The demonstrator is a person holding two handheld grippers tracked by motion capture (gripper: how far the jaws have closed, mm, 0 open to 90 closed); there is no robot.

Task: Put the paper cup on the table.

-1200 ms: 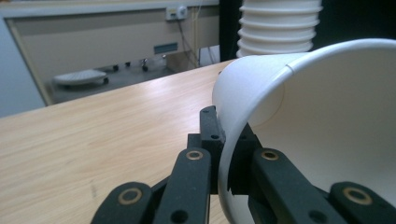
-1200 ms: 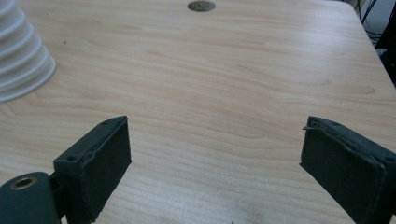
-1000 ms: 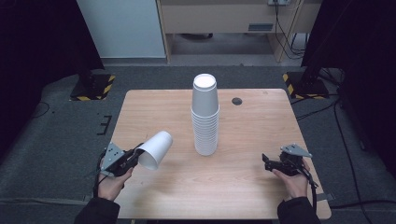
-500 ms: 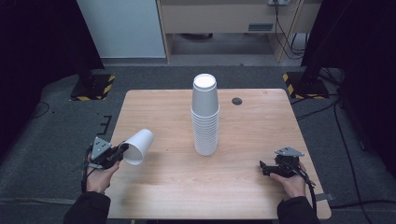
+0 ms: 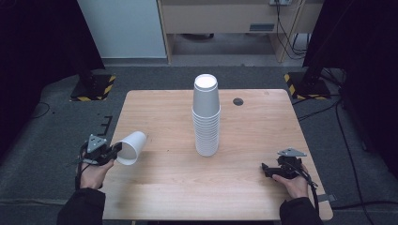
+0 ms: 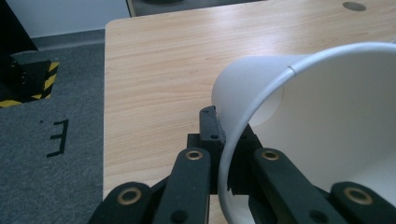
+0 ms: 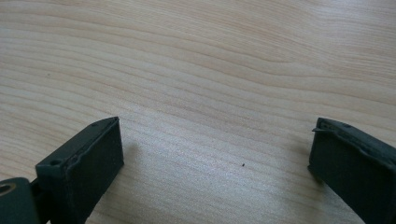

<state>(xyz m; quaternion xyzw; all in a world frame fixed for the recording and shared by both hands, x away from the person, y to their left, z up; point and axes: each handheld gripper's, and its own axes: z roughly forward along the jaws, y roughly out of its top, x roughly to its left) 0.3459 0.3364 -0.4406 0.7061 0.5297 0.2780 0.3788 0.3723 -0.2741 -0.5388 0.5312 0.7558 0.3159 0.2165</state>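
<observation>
L gripper jaws pinched on rim of smooth white paper cup, tilted over table's left edge. R gripper jaws wide apart, empty, on wood grain. Tall cup stack mid-table.

The left gripper hangs at the desk's left edge, near the front corner, held in the person's left hand, its jaws pinched together and aimed toward the desk's middle. The right gripper sits low near the front right corner in the right hand, jaws spread wide and pointing left. Both dark sleeves enter over the front edge.
</observation>
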